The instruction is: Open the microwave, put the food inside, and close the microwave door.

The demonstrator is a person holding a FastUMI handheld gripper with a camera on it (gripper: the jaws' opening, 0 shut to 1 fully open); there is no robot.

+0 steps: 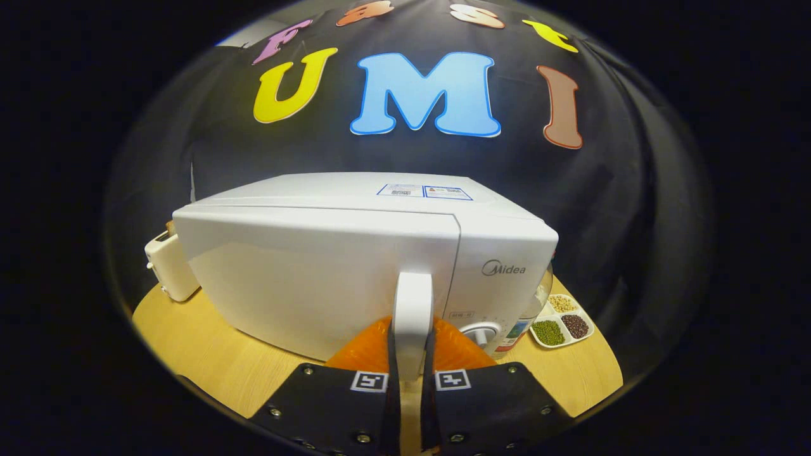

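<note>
Much of the orange thing (456, 348) low in the frame's centre hides behind the microwave's door handle (412, 316) and the fingers, so I cannot tell what it is. One white microwave (355, 266) fills mid-frame, door shut; one toaster (168, 266) peeks out at its left, one three-part tray of beans (562, 323) (lower right) on the wooden table (209, 354). The gripper (410, 380) points level, its jaws narrow, clasping the handle's lower end.

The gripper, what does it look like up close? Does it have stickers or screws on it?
The gripper has two wide, flat plates side by side, each narrowing toward the front. Each plate carries a small square black-and-white marker like a pixel puzzle near its front corner, and round metal screws dot the plates. The jaws stand close together on the microwave's upright door handle.
</note>
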